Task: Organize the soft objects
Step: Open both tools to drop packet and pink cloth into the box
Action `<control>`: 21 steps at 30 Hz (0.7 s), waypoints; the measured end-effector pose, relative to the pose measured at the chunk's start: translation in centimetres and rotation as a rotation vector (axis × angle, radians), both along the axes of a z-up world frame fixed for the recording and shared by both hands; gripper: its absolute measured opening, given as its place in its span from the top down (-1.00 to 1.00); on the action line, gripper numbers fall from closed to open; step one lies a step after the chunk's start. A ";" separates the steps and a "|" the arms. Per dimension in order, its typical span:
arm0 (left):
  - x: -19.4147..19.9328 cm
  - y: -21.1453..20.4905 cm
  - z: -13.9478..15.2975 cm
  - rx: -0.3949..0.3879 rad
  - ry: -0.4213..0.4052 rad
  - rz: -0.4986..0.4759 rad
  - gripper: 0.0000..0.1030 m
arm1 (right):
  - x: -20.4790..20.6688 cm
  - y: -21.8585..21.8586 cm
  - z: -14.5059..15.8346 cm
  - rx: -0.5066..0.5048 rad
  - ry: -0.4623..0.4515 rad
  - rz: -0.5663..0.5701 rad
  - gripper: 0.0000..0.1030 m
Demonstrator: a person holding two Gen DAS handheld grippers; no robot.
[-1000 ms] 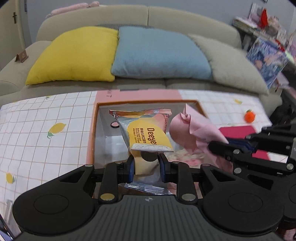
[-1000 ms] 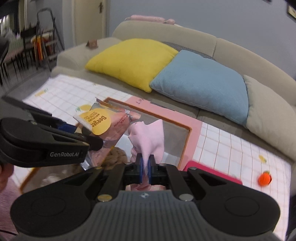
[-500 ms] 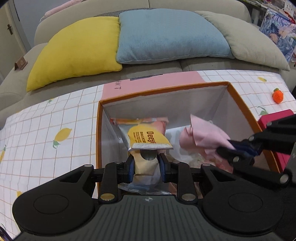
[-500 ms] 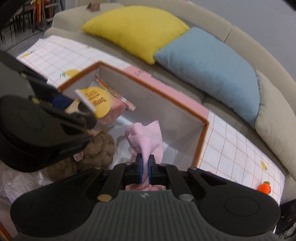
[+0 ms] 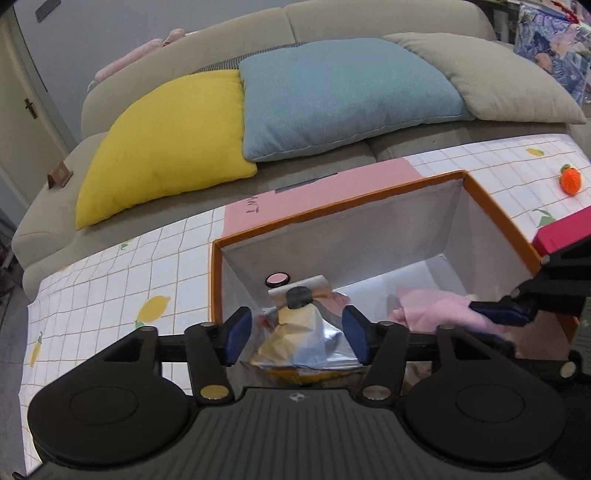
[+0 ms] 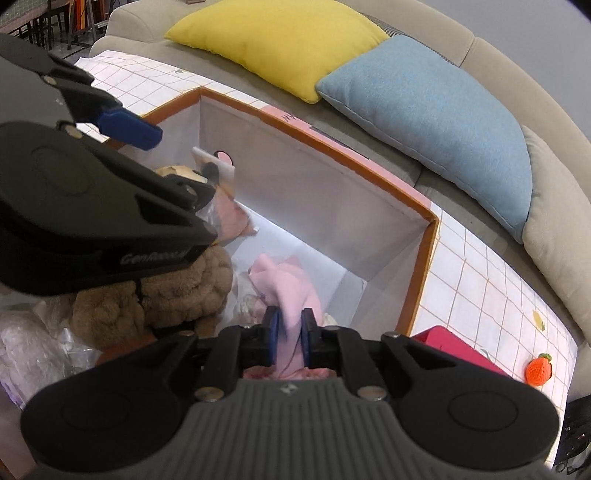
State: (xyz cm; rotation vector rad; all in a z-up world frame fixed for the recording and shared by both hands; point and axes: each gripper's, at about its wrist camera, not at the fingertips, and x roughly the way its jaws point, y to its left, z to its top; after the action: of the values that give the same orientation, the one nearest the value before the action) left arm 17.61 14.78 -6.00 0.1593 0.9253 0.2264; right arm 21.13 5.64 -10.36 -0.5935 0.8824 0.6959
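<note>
Both grippers reach into an orange-rimmed box (image 5: 491, 206) with white inner walls, set on a lemon-print grid cloth (image 5: 110, 288) in front of a sofa (image 5: 332, 22).

Left gripper (image 5: 297, 338) — jaws spread wide, gripping nothing. A snack packet (image 5: 295, 332) lies between and below its blue pads (image 5: 236, 336), apparently touching neither, its sealed end pointing toward the far wall. A small pink disc (image 5: 277, 279) lies just beyond it.

Right gripper (image 6: 289, 339) — jaws nearly closed around a fold of pink cloth (image 6: 284, 288); the pads (image 6: 271, 332) flank the fabric closely, though whether they press it cannot be told. The cloth trails down onto the box floor near the right wall.

In the right wrist view a brown plush (image 6: 177, 291) sits in the box left of the cloth, under the left gripper's body, with crumpled clear plastic (image 6: 29, 350) beside it.

On the sofa: a yellow pillow (image 5: 166, 147), a blue pillow (image 5: 343, 96), a beige pillow (image 5: 491, 77). On the cloth to the right of the box: a red case (image 6: 454, 350) and, further out, an orange knitted toy (image 6: 539, 369).
</note>
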 end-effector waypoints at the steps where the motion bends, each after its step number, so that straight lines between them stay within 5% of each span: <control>1: -0.2 0.0 0.2 -0.015 -0.008 -0.001 -0.42 | -0.1 -0.1 0.2 0.006 -0.002 -0.002 0.63; 6: -1.5 -0.6 1.5 -0.058 -0.035 -0.003 -0.43 | -0.8 -0.4 1.4 0.036 -0.021 0.013 0.27; 21: -7.4 -4.1 6.5 -0.103 -0.198 -0.020 -0.49 | -6.7 -7.6 8.4 0.222 -0.166 -0.033 -0.19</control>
State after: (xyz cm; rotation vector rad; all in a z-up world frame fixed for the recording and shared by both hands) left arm 10.23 10.66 0.54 0.0501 0.7358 0.1723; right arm 14.40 -2.01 -1.99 -0.4309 0.6491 0.6937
